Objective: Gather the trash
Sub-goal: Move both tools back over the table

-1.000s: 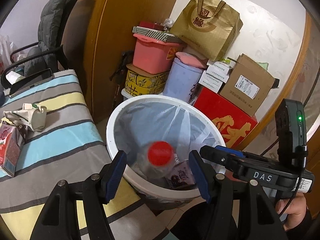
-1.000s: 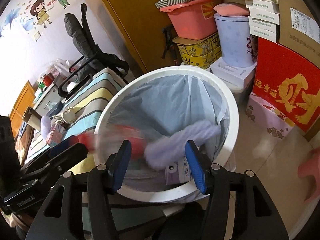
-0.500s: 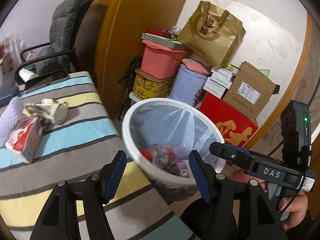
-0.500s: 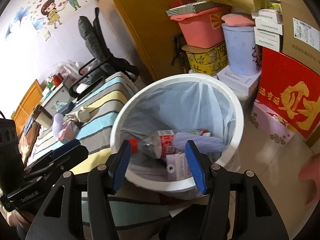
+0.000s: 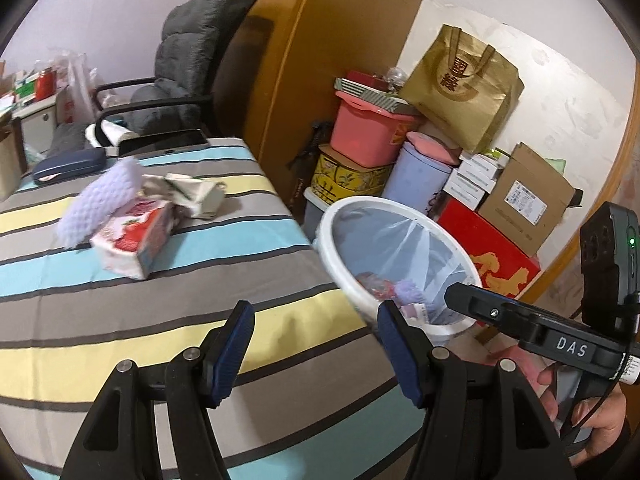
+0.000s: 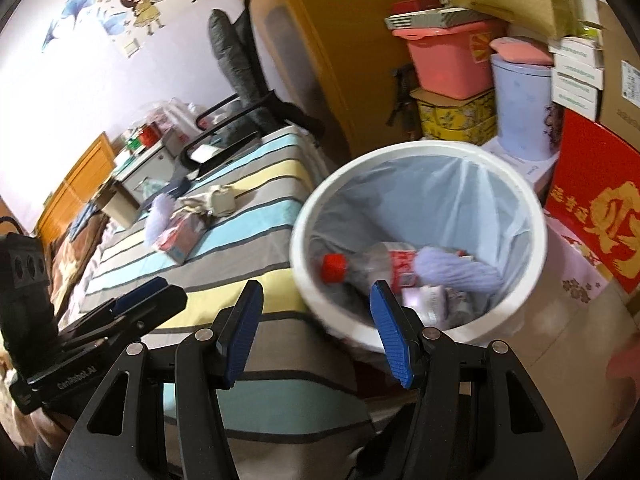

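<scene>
White bin (image 6: pixel 532 216) holds a red-capped bottle (image 6: pixel 368 266); crumpled carton (image 5: pixel 134 242) lies on the striped bed.

Dim indoor light; motion blur; fisheye-warped edges

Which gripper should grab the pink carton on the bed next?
Probably the left hand-held gripper. It is open, empty and faces the striped bed where the pink carton lies. The right hand-held gripper, also open, sits nearer the white bin.

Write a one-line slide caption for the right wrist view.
Open right gripper above striped bed, beside white bin holding bottle.
</scene>
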Demonstrator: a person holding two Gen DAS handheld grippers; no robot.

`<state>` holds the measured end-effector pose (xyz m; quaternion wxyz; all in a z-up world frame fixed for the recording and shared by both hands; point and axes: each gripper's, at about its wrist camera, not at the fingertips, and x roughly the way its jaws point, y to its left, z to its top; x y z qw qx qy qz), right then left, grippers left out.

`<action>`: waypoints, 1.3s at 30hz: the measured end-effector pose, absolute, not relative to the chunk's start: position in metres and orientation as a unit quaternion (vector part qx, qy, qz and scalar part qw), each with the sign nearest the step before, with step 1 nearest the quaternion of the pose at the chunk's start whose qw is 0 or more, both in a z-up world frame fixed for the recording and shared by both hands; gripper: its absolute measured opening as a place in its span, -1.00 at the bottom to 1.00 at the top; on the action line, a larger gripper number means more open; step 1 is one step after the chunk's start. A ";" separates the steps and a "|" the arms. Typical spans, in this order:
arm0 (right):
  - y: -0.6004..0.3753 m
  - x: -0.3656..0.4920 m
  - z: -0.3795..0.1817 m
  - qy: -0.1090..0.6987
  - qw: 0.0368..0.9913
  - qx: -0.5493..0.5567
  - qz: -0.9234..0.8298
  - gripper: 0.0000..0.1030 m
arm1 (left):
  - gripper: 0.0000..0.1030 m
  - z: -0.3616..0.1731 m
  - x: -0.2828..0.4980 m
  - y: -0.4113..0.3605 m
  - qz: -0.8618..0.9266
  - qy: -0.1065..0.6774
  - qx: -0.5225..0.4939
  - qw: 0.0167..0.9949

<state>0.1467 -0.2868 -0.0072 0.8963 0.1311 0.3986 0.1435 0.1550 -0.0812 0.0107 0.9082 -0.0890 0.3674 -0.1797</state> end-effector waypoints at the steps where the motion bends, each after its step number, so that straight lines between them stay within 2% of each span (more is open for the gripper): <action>1: -0.283 0.146 -0.007 0.399 0.895 0.131 0.149 0.12 | 0.25 0.011 0.154 -0.078 -0.175 0.367 -0.088 0.909; 20: -0.223 0.156 -0.005 0.406 0.879 0.086 0.234 0.12 | 0.24 0.009 0.150 -0.003 -0.091 0.364 -0.107 0.921; 39: -0.192 0.188 0.003 0.399 0.877 0.038 0.263 0.12 | 0.25 -0.011 0.215 0.030 -0.064 0.380 -0.072 0.920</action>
